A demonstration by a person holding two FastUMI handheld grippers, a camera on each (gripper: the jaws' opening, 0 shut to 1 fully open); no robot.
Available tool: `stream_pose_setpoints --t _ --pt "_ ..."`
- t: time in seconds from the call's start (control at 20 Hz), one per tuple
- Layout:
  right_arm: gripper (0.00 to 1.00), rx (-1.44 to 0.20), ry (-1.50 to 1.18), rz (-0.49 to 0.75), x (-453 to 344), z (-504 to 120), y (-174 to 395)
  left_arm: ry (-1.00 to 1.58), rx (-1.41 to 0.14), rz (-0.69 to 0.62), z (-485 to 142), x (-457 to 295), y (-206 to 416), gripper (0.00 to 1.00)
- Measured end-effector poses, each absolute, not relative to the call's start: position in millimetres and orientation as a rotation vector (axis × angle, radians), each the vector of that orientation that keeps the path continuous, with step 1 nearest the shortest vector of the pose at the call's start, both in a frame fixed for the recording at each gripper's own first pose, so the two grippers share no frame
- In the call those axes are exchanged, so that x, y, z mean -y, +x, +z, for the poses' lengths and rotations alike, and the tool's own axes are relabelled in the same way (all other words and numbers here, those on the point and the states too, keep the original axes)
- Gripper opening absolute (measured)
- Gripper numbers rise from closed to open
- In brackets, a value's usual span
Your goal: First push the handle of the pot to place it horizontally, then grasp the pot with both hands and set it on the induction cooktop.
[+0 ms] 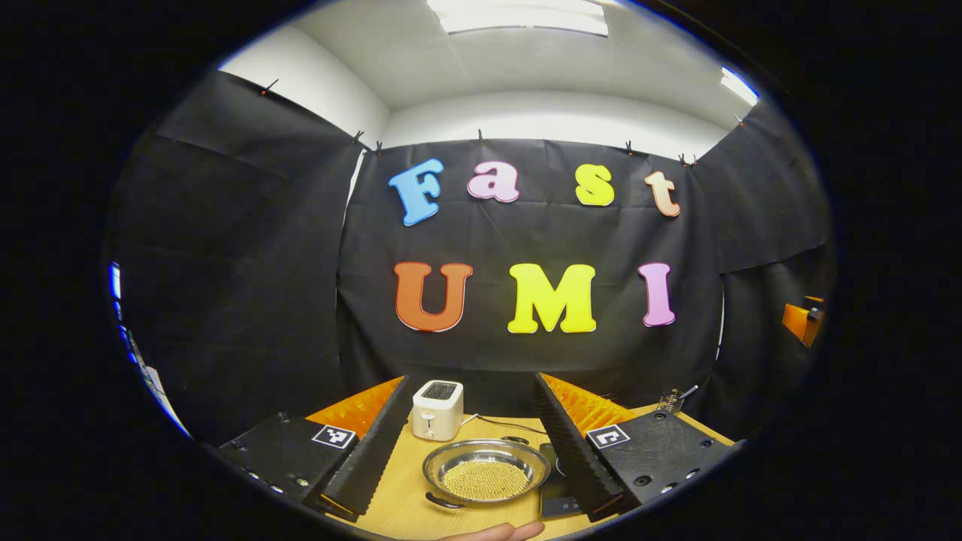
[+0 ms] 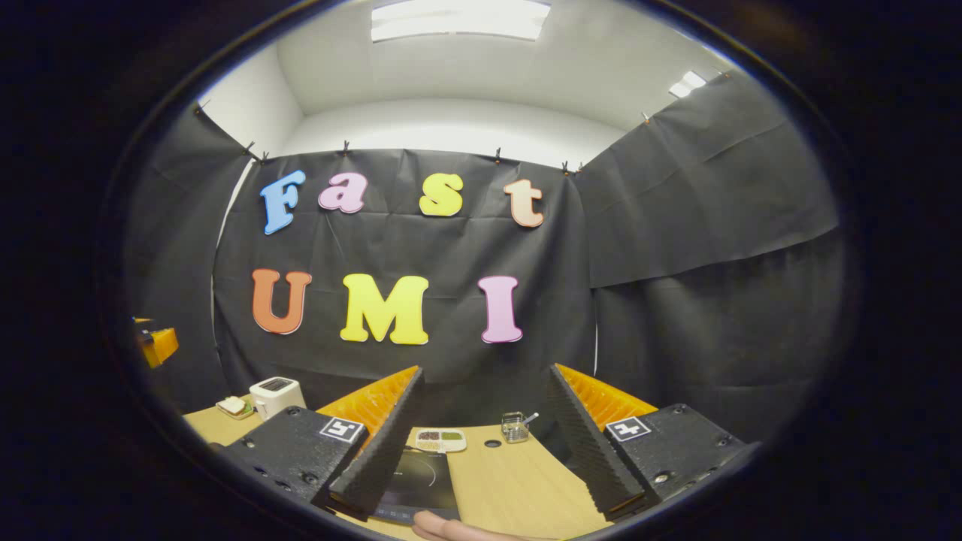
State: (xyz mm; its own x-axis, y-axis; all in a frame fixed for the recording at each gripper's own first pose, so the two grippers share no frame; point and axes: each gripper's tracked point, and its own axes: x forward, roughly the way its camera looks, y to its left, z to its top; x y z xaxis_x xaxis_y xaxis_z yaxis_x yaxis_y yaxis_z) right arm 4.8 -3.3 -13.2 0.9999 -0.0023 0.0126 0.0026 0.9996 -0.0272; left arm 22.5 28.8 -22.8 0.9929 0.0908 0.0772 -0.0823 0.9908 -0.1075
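Note:
A shallow steel pot (image 1: 486,472) holding yellowish grains sits on the wooden table (image 1: 406,511), with a dark handle (image 1: 443,502) at its near left rim. It lies ahead of and between the wide-apart fingers of my left gripper (image 1: 473,379), which is open and apart from it. The black induction cooktop (image 1: 560,492) lies just right of the pot, partly hidden by a finger. In the right gripper view the cooktop (image 2: 421,477) lies near the left finger of my right gripper (image 2: 487,370), which is open with nothing in it.
A white toaster (image 1: 437,409) stands behind the pot, its cable trailing right. A small wire basket (image 2: 515,427), a dish of grains (image 2: 440,440) and a plate of food (image 2: 234,406) stand toward the back. A person's hand (image 1: 496,532) shows at the bottom edge.

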Motion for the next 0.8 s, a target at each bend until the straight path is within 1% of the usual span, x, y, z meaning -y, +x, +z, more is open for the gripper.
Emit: stream_pose_setpoints --t 0.1,0.15,0.2,0.25,0.3,0.35,0.4,0.45,0.5,0.65,0.8 --pt "1.00 0.005 -0.029 0.004 1 -18 5 -0.129 0.066 0.061 -32 -24 31 0.94" --pt "0.99 0.003 -0.030 0.007 0 -18 5 -0.121 0.049 0.039 -39 -20 32 0.90" --pt "0.99 0.001 -0.032 0.008 0 -20 7 -0.100 0.019 0.007 -50 -16 37 0.76" --pt "1.00 -0.002 -0.033 0.009 -1 -21 8 -0.079 -0.017 -0.031 -60 -9 41 0.55" --pt "1.00 -0.004 -0.030 0.010 -1 -23 9 -0.071 -0.060 -0.072 -72 0 43 0.41" --pt "1.00 -0.007 -0.026 0.012 -2 -24 10 -0.076 -0.107 -0.093 -85 5 44 0.43" --pt "0.99 -0.012 -0.022 0.015 -3 -27 11 -0.080 -0.140 -0.091 -95 5 46 0.26" --pt "0.99 -0.016 -0.020 0.016 -3 -29 12 -0.083 -0.165 -0.091 -103 6 49 0.18" --pt "0.99 -0.021 -0.017 0.017 -1 -32 12 -0.088 -0.205 -0.096 -117 7 51 0.00" --pt "1.00 -0.031 -0.022 0.019 -1 -39 19 -0.067 -0.322 -0.122 -159 15 57 0.00" --pt "0.99 -0.054 -0.029 0.016 3 -48 23 -0.022 -0.403 -0.119 -195 12 62 0.00"
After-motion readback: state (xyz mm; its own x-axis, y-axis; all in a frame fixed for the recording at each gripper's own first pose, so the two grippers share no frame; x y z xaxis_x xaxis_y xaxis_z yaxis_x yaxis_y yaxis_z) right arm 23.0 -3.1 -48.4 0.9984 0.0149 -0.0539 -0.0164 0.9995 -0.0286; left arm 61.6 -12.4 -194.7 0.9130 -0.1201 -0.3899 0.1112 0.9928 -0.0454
